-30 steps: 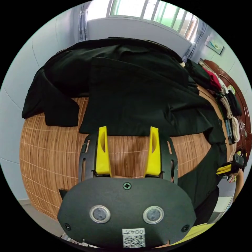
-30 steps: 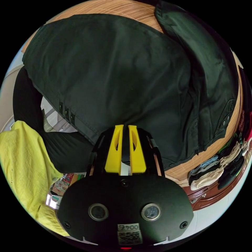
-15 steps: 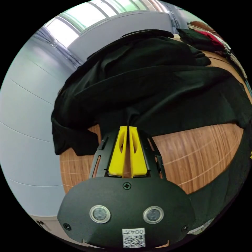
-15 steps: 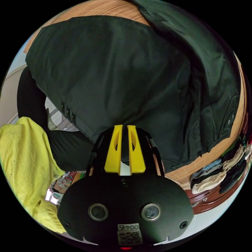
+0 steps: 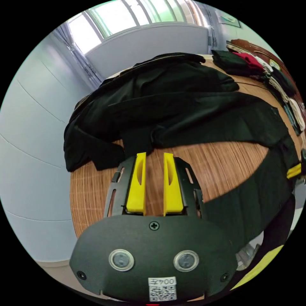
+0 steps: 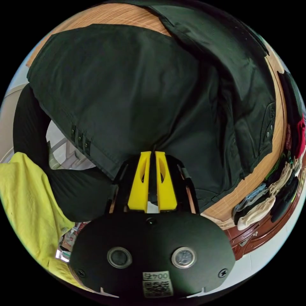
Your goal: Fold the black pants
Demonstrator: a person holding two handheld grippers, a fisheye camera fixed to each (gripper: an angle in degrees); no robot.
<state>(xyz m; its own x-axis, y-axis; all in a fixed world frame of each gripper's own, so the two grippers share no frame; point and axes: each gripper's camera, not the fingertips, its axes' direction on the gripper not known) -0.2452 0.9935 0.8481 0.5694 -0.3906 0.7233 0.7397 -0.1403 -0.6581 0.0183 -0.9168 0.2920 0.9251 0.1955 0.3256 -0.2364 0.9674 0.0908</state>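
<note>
The black pants lie stretched across the wooden table, one leg end bunched near the left. My left gripper is open just short of that leg end, with bare wood between its yellow jaws. The waist part of the pants hangs over the table's edge in the right gripper view. My right gripper is shut on the waistband there, near a belt loop. The right gripper's yellow jaw also shows at the right edge of the left gripper view.
More black garments are heaped at the table's far side by the wall under a window. Folded clothes line the table's end beside a dark wooden headboard. The person's yellow top is beside my right gripper.
The left gripper shut on the leg end, dragged it, then let go and opened. The leg end now lies bunched on the table. The right gripper kept hold of the waistband.
</note>
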